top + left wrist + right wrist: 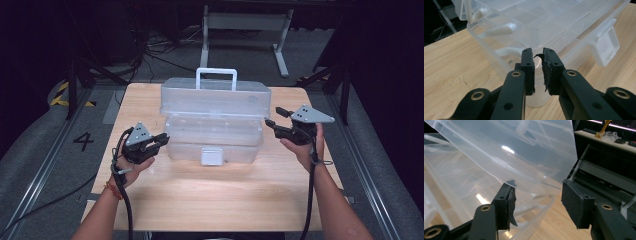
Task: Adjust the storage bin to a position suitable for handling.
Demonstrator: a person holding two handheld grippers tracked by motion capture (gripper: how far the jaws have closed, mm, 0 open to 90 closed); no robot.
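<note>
I have a clear plastic box in the middle of the desk, its lid tipped up and back with the white handle at the top; the front latch hangs loose below the box's front wall; I judge the work in hand to be opening or closing this box, with the lid part raised.

My left hand-held gripper sits at the box's left end, low by the base; in the left gripper view its jaws stand narrow, only a slit between the pads, and nothing is pinched in that slit; the box wall lies just beyond the tips, and I cannot tell whether they touch it.

My right hand-held gripper is at the box's right end, higher, level with the lid's edge; its jaws are wide; in the right gripper view the lid's corner hangs between and just past the two pads, not gripped; the inner pad lies close under the lid's lower edge.

As I judge it, the next move calls for the right jaws to close on that lid edge, or push beneath it, while the left one braces the base so the box does not slide on the desk; the thin clear plastic looks slippery and may flex, so I would keep the grip square to the edge.
</note>
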